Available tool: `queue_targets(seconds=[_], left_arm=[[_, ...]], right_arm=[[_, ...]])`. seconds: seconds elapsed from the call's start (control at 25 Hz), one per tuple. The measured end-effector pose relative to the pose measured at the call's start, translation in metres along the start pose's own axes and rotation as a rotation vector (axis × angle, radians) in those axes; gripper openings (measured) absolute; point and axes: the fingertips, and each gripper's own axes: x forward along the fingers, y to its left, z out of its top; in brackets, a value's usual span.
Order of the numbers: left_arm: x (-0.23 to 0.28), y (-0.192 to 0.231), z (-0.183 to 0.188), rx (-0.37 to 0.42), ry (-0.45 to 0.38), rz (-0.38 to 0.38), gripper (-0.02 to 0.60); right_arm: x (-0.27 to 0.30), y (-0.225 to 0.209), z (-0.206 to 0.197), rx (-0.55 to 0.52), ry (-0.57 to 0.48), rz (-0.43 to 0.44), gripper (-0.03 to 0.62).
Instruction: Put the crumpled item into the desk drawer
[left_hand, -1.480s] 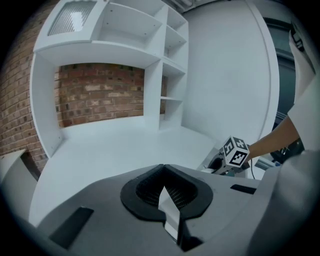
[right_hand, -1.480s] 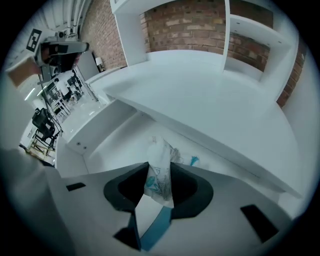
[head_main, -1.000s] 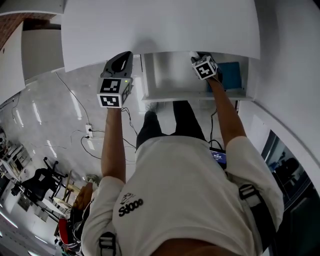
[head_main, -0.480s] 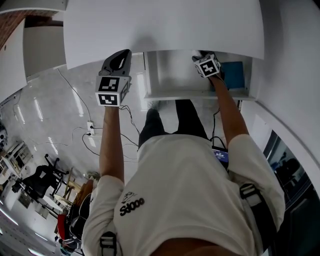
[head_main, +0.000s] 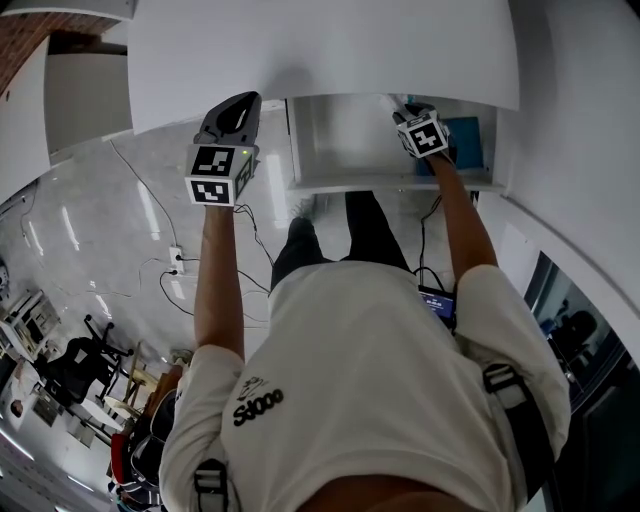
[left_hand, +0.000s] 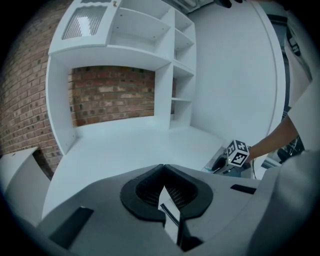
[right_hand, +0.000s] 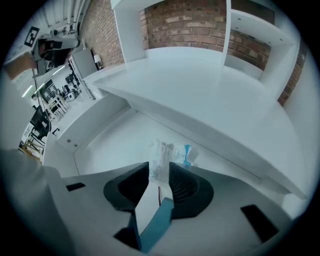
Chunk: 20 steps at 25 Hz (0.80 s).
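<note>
The crumpled item (right_hand: 171, 152), a clear plastic wrapper with a blue scrap, lies on the floor of the open desk drawer (right_hand: 90, 125). My right gripper (right_hand: 159, 167) is low inside the drawer with its jaws closing. The wrapper's near edge sits at the gap between the tips, and the pads are not pressing on it. In the head view the right gripper (head_main: 400, 104) reaches into the drawer (head_main: 330, 185) under the white desktop (head_main: 320, 50). My left gripper (head_main: 243, 103) hangs left of the drawer, shut and empty, at the desk's front edge.
A blue flat thing (head_main: 464, 146) lies at the right end of the drawer, beside my right hand. The white desk (left_hand: 135, 145) has shelves (left_hand: 182, 100) and a brick back wall (left_hand: 112, 95). Cables and a socket strip (head_main: 178, 262) lie on the floor below.
My right gripper has shifted slightly to the right inside the drawer. The left gripper has stayed almost in place by the desk edge.
</note>
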Motion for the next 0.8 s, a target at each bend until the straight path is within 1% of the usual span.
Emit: queue_targets(seconds=[0.12,0.2,0.36,0.48,0.8], left_arm=[[-0.004,-0.001,0.003,0.006,-0.009,-0.005,0.018],[-0.007,-0.002,0.006,0.01,-0.016,-0.012,0.018],[-0.013,-0.004,0.018,0.021,-0.048,-0.04,0.017],[-0.017,-0.012,0.03,0.042,-0.078,-0.068,0.017],[-0.028,-0.038,0.072,0.105,-0.172,-0.153,0.017]], right_arm=[[-0.022,-0.006,0.004,0.051,-0.037,-0.046,0.05],[-0.037,-0.01,0.01,0.071,-0.078,-0.076,0.013],[-0.072,-0.016,0.027,0.082,-0.126,-0.138,0.006],[-0.108,-0.021,0.041,0.097,-0.181,-0.195,0.006],[-0.226,-0.024,0.083,0.11,-0.401,-0.372,0.006]])
